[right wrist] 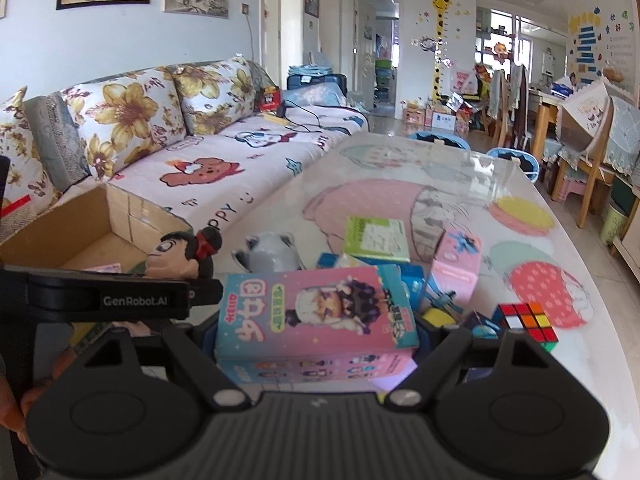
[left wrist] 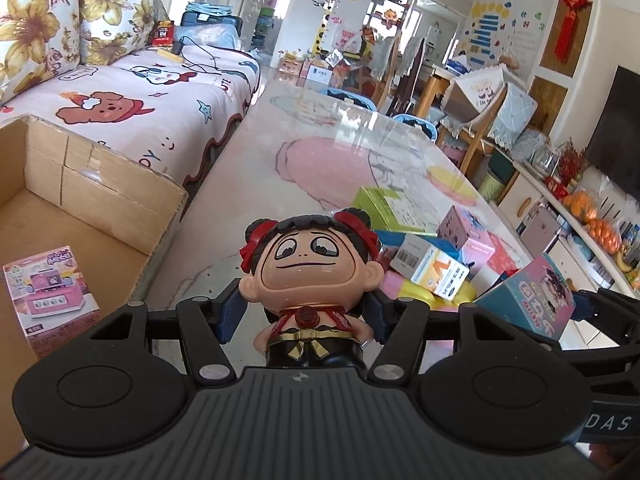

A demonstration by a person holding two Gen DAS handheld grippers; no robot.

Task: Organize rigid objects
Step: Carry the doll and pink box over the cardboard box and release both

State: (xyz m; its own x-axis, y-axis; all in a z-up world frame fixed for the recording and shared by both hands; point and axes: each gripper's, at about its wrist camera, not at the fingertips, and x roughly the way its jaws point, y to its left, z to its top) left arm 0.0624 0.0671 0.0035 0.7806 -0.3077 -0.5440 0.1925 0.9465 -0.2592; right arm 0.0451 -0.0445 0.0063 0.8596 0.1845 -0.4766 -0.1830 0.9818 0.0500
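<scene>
The cardboard box (left wrist: 100, 208) is sitting at the table's left edge, holding one small pink carton (left wrist: 52, 292). The right gripper (right wrist: 316, 332) is clamping a pink toy box (right wrist: 316, 312); it is risking clipping the left gripper (left wrist: 304, 316), itself pinching a figurine (left wrist: 308, 276) whose heavy head could tip. A Rubik's cube (right wrist: 528, 324) is lying nearby.

- Bright daylight enters from far windows (right wrist: 504, 36).
- Glare washes the glossy bench (left wrist: 344, 120).
- Fisheye bends edges, corners go black.
- Right wrist view slightly soft.
</scene>
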